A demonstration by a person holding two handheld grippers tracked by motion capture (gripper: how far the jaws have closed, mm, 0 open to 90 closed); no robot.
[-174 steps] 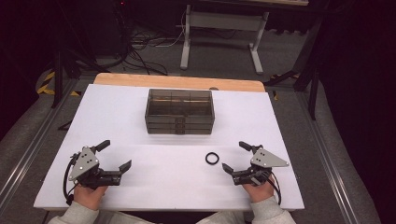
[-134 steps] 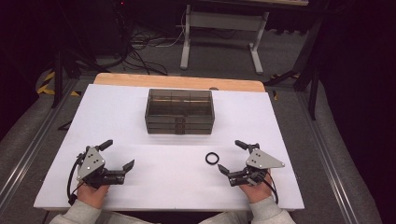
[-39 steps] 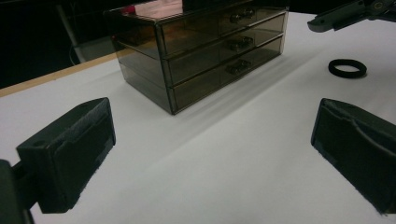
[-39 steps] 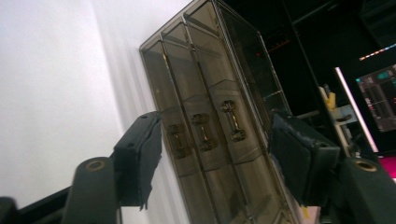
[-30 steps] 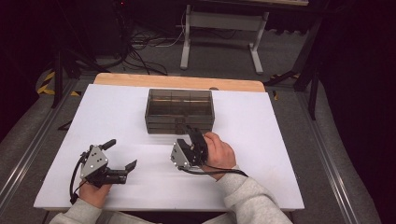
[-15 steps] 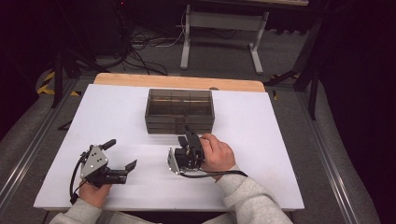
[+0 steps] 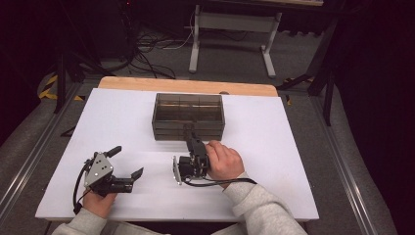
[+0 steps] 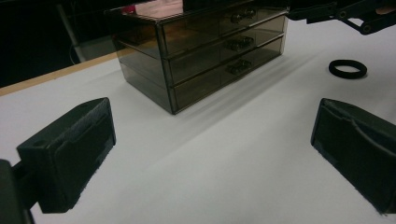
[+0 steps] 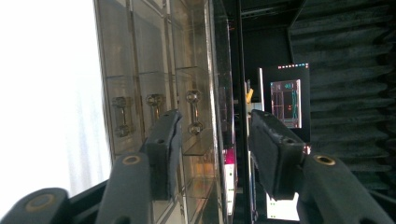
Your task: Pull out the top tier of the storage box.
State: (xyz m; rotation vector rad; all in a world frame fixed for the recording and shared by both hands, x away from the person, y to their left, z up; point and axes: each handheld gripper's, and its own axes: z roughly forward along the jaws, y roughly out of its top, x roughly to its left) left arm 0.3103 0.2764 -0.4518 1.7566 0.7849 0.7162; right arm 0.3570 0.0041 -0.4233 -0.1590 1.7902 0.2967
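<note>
A smoky see-through drawer box (image 7: 188,115) with three drawers stands at the table's middle. My right gripper (image 7: 190,134) lies turned on its side in front of it, jaws open and pointing at the box front. In the right gripper view the open right gripper (image 9: 217,135) frames the top drawer's handle (image 9: 194,112), which sits a little beyond the fingertips. My left gripper (image 7: 126,161) rests at the front left, open with nothing between its fingers (image 8: 70,154). A black ring (image 8: 348,69) lies on the table right of the box in the left gripper view.
The white table top (image 7: 122,117) ends in a wooden strip (image 7: 186,85) at the back. Beyond it is dark floor with cables and a metal stand (image 7: 230,29). A lit screen (image 9: 286,95) shows past the box in the right gripper view.
The right hand has come from the front right to the middle, turned the gripper on its side and brought its jaws up to the drawer box front. The left gripper has stayed put.
</note>
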